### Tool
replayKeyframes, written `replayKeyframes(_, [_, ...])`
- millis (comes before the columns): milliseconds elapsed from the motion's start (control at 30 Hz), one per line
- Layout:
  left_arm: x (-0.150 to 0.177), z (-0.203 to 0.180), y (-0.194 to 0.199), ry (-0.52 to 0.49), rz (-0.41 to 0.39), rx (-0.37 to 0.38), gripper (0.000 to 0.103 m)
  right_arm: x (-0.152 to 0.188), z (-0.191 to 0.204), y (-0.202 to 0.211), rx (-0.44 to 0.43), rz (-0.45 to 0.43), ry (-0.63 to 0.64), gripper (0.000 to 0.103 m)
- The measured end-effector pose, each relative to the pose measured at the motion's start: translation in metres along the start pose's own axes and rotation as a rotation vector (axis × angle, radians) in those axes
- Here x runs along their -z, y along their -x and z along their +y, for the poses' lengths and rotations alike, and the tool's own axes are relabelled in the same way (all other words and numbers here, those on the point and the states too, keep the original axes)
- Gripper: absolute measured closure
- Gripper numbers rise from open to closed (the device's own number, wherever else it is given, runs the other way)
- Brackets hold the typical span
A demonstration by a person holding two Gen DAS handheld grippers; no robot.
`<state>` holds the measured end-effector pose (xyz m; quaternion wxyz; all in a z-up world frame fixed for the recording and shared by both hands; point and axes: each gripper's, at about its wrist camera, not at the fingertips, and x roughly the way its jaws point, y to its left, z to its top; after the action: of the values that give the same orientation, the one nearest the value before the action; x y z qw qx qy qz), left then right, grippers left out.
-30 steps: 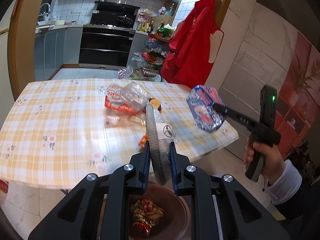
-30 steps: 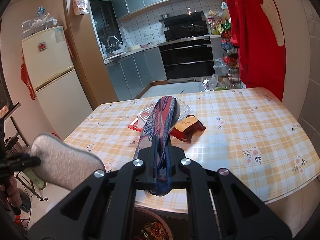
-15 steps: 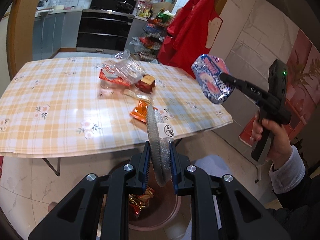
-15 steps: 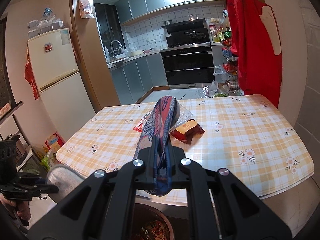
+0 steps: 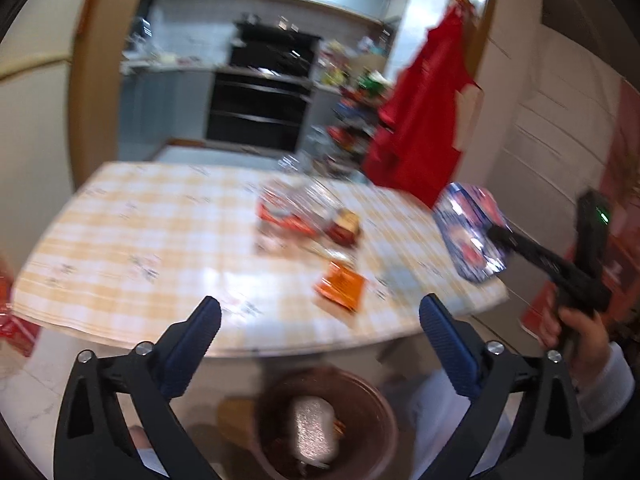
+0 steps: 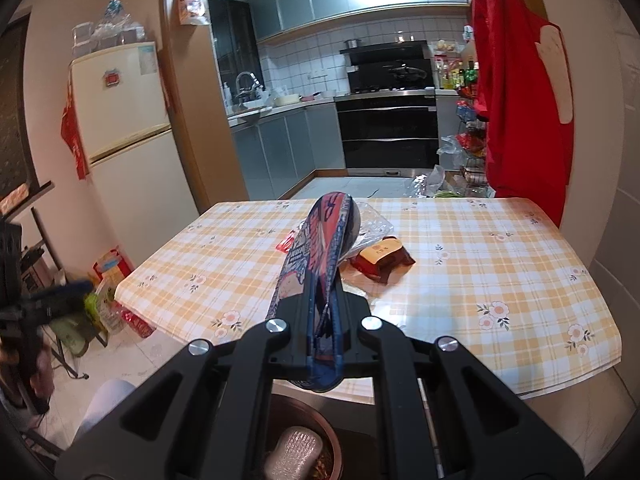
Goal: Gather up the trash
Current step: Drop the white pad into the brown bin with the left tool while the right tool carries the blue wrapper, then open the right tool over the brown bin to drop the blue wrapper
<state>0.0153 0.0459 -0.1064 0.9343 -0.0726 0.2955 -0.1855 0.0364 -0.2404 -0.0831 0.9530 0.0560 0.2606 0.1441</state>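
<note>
The left gripper [image 5: 320, 316] has its jaws opening wide with nothing between them, above a brown bin [image 5: 372, 400] where a silver packet [image 5: 312, 432] lies. The right gripper [image 6: 324, 336] is clamped narrow on a flat blue and red wrapper [image 6: 320, 256], held over the table edge. Beyond, the table [image 6: 500, 264] wears a yellow checked cloth carrying a clear plastic tray [image 6: 370, 224], a dark red snack pack [image 6: 382, 258] and an orange wrapper [image 5: 340, 290]. Behind stand a kitchen with a black oven [image 6: 386, 136], a white fridge [image 6: 124, 144] and a red apron [image 6: 516, 92] hanging.
</note>
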Motion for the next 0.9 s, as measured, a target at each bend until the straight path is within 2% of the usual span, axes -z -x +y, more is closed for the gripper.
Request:
replayKeyframes(233, [-0.011,0.025,0.022,0.034,-0.084,-0.169,0.006,0.003,0.013,0.003,-0.025,0.027,0.040,0.092])
replayKeyframes(367, [-0.015,0.034,0.033,0.039,-0.119,-0.221,0.006,0.004,0.020,0.006,-0.047,0.037,0.057,0.092])
replayKeyframes(567, [-0.018,0.040,0.039,0.073,-0.124,-0.218,0.006,0.006,0.034,0.007,-0.084,0.055,0.089,0.092])
replayKeyframes(900, [-0.015,0.038,0.041,0.075,-0.126,-0.214,0.006,0.013,0.053,0.002,-0.142,0.100,0.125,0.092])
